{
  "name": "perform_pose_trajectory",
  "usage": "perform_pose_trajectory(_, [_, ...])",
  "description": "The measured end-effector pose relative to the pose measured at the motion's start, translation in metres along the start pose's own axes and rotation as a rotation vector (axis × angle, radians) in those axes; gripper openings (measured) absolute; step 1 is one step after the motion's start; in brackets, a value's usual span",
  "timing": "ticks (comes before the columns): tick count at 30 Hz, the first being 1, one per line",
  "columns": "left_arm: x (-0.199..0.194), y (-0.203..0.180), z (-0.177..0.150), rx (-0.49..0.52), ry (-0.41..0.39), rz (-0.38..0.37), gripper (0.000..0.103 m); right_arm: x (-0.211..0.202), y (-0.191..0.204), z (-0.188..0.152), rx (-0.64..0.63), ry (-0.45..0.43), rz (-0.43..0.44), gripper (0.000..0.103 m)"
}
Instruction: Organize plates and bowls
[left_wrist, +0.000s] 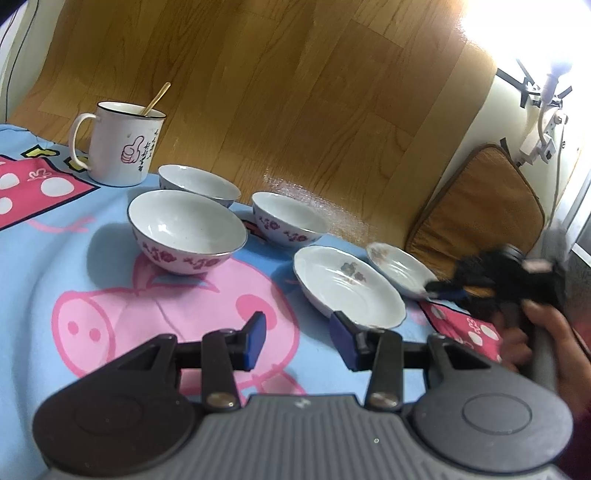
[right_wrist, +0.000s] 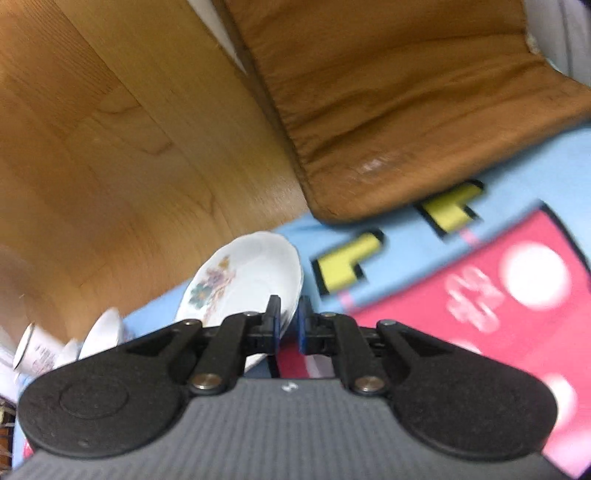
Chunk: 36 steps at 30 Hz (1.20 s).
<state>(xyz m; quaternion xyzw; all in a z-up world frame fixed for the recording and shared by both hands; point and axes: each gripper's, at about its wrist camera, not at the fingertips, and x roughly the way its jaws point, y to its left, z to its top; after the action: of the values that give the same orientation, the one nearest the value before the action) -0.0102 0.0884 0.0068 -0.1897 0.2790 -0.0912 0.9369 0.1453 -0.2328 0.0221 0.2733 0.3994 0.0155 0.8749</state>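
Observation:
Three white bowls with purple flower print stand on the cartoon blanket: a near one (left_wrist: 186, 230), one behind it (left_wrist: 199, 183) and one to the right (left_wrist: 288, 218). Two white flowered plates lie to the right, a near one (left_wrist: 349, 286) and a far one (left_wrist: 400, 268). My left gripper (left_wrist: 297, 338) is open and empty, low over the blanket in front of the near plate. My right gripper (right_wrist: 288, 321) is shut on the rim of the far plate (right_wrist: 243, 277); it also shows in the left wrist view (left_wrist: 436, 288), blurred.
A white enamel mug (left_wrist: 120, 146) with a spoon stands at the blanket's far left. A brown cushion (right_wrist: 406, 96) lies beyond the plates, against a white wall. Wooden floor (left_wrist: 277, 92) borders the blanket (left_wrist: 92, 266).

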Motion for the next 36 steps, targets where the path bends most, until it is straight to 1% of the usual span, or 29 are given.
perform_pose_trajectory(1, [-0.001,-0.001,0.0,0.005,-0.002,-0.01,0.046,-0.014,-0.005,-0.007,0.005,0.007,0.016,0.012])
perform_pose_trajectory(2, [-0.003,-0.003,-0.001,0.015,-0.004,-0.03,0.048,-0.029,-0.012,-0.016,0.008,0.015,0.035,0.012])
perform_pose_trajectory(3, [-0.005,-0.004,-0.001,0.022,-0.003,-0.057,0.053,-0.046,-0.017,-0.026,0.005,0.023,0.055,0.013])
perform_pose_trajectory(4, [-0.006,-0.006,-0.002,0.028,0.004,-0.096,0.06,-0.06,-0.02,-0.035,-0.003,0.029,0.07,0.013])
perform_pose_trajectory(6, [-0.007,-0.011,-0.006,0.042,0.037,-0.175,0.065,-0.09,-0.028,-0.057,-0.026,0.036,0.106,0.013])
perform_pose_trajectory(8, [-0.005,-0.021,-0.01,0.074,0.081,-0.227,0.066,-0.117,-0.035,-0.08,-0.049,0.045,0.136,0.013])
perform_pose_trajectory(12, [-0.002,-0.045,-0.021,0.139,0.16,-0.277,0.066,-0.158,-0.055,-0.121,-0.058,0.079,0.192,0.013])
perform_pose_trajectory(13, [-0.002,-0.051,-0.023,0.15,0.176,-0.287,0.063,-0.165,-0.059,-0.129,-0.056,0.08,0.209,0.014])
perform_pose_trajectory(15, [-0.002,-0.062,-0.029,0.174,0.206,-0.301,0.062,-0.174,-0.064,-0.142,-0.06,0.066,0.224,0.014])
perform_pose_trajectory(17, [0.0,-0.073,-0.036,0.188,0.239,-0.304,0.055,-0.183,-0.065,-0.15,-0.076,0.043,0.228,0.016])
perform_pose_trajectory(19, [0.005,-0.081,-0.041,0.191,0.276,-0.302,0.045,-0.181,-0.062,-0.152,-0.083,0.03,0.233,0.021])
perform_pose_trajectory(20, [0.004,-0.083,-0.043,0.193,0.28,-0.299,0.043,-0.18,-0.061,-0.153,-0.09,0.017,0.226,0.022])
perform_pose_trajectory(21, [0.004,-0.087,-0.044,0.204,0.276,-0.291,0.034,-0.18,-0.061,-0.155,-0.103,0.003,0.214,0.023])
perform_pose_trajectory(22, [0.006,-0.092,-0.046,0.213,0.289,-0.29,0.021,-0.181,-0.061,-0.155,-0.111,-0.013,0.202,0.023])
perform_pose_trajectory(24, [0.005,-0.099,-0.05,0.222,0.287,-0.265,0.02,-0.18,-0.063,-0.153,-0.109,-0.027,0.203,0.022])
perform_pose_trajectory(25, [0.004,-0.102,-0.051,0.23,0.284,-0.26,0.02,-0.181,-0.064,-0.153,-0.114,-0.035,0.196,0.02])
perform_pose_trajectory(27, [0.003,-0.11,-0.05,0.225,0.292,-0.283,0.02,-0.187,-0.068,-0.154,-0.135,-0.071,0.17,0.019])
perform_pose_trajectory(29, [0.002,-0.123,-0.048,0.235,0.288,-0.31,0.02,-0.195,-0.077,-0.151,-0.126,-0.116,0.158,0.018])
perform_pose_trajectory(31, [0.003,-0.143,-0.046,0.259,0.279,-0.331,0.02,-0.203,-0.088,-0.146,-0.097,-0.163,0.153,0.017])
perform_pose_trajectory(36, [0.021,-0.205,-0.049,0.326,0.288,-0.386,0.02,-0.223,-0.114,-0.134,-0.079,-0.285,0.076,0.017])
